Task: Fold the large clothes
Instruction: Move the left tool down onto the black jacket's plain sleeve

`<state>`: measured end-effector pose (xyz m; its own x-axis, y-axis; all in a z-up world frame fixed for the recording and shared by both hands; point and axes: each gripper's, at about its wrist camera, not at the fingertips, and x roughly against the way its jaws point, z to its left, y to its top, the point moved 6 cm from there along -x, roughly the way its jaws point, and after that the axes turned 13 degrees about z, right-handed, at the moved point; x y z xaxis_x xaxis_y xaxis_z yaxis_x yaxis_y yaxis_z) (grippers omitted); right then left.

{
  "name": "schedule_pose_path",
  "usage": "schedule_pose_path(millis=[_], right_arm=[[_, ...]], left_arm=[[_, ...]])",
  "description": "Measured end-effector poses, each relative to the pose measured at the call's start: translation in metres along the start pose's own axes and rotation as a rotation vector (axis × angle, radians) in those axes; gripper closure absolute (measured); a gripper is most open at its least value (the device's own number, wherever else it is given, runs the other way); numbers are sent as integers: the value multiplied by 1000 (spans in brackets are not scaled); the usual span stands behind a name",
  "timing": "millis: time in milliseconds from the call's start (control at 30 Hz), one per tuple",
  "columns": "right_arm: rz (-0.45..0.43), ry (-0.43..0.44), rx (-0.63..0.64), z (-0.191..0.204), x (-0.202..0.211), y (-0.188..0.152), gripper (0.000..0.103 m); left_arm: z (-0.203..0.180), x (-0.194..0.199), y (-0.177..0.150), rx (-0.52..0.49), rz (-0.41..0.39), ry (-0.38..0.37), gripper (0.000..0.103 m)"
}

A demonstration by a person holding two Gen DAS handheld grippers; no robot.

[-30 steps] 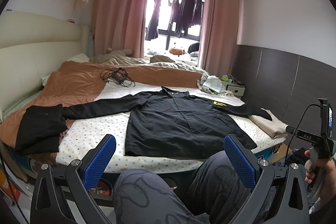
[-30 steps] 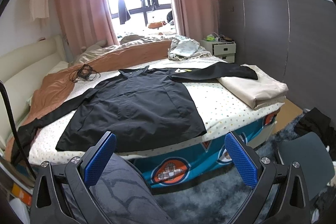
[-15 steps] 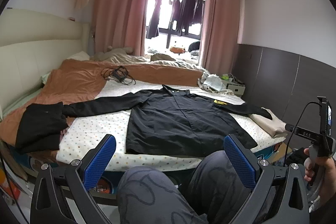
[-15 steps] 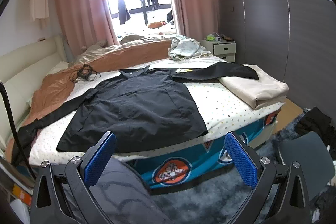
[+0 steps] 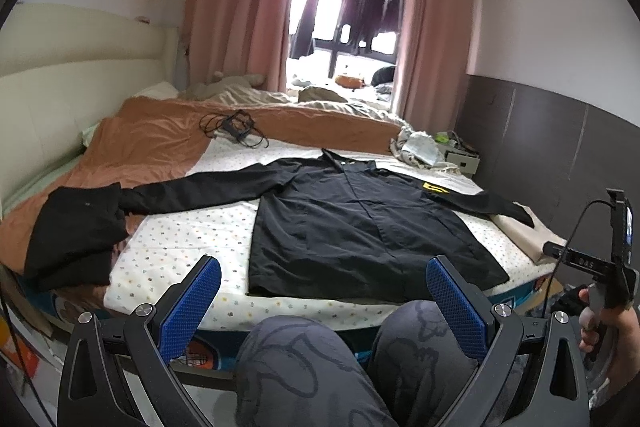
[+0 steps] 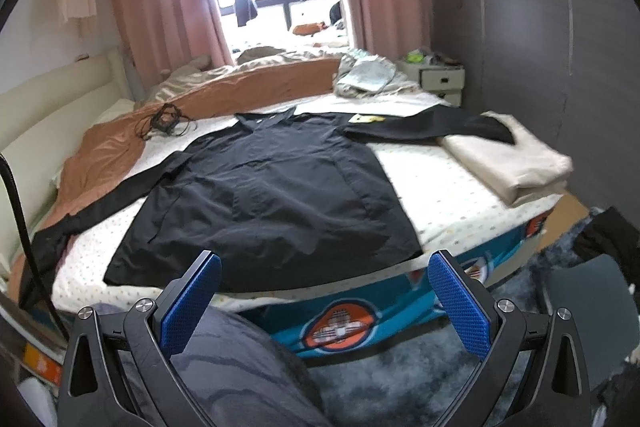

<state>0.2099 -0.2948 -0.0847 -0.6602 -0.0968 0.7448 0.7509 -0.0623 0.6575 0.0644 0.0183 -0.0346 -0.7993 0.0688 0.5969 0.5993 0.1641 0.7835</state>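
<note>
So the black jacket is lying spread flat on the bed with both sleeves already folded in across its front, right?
Not quite. The black jacket does lie spread flat on the bed, but both sleeves stretch straight out to the sides, not folded in. The left wrist view shows this plainly.

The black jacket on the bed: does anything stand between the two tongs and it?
Only the person's knees sit low between the tongs and the bed edge. Beyond them, the black jacket lies flat and uncovered. Both left tongs and right tongs are open and empty.
</note>
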Motion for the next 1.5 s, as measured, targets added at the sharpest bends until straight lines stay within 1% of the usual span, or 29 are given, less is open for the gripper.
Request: schedule_pose_path(millis=[67,333,433,533,633,733,867,1000,1067,1133,1200,1233,1300,1400,1500], right_arm=[[1,8,-2,4,-6,3,0],[-21,8,44,24,-44,33,0],[-29,22,62,36,-64,54,0],[-17,37,69,48,-83,74,0],[7,65,86,68,-109,98,0],[8,81,97,84,-127,114,0],[41,136,119,115,-155,137,0],[45,168,122,147,-182,162,0],[46,209,118,165,-196,173,0],[59,234,120,179,-209,180,0],[80,252,123,196,-227,189,0],[105,266,108,204,-238,193,0],[128,289,89,216,-252,198,0],[165,296,73,234,-277,204,0],[178,316,39,246,-295,212,2]], left_arm=[[6,-10,5,22,13,5,0],[29,-59,33,84,59,32,1],[39,-78,50,88,67,63,1],[59,-96,66,120,74,92,1],[78,-111,80,146,91,113,0],[98,-123,93,161,98,149,1],[126,-144,108,209,126,161,1],[156,-163,119,260,146,182,1],[168,-171,124,282,157,187,3],[179,-179,127,297,174,195,8],[189,-186,131,314,187,205,11],[196,-190,133,331,196,210,13],[206,-198,138,356,205,208,15],[222,-208,147,379,206,227,15],[236,-217,153,409,210,235,15]])
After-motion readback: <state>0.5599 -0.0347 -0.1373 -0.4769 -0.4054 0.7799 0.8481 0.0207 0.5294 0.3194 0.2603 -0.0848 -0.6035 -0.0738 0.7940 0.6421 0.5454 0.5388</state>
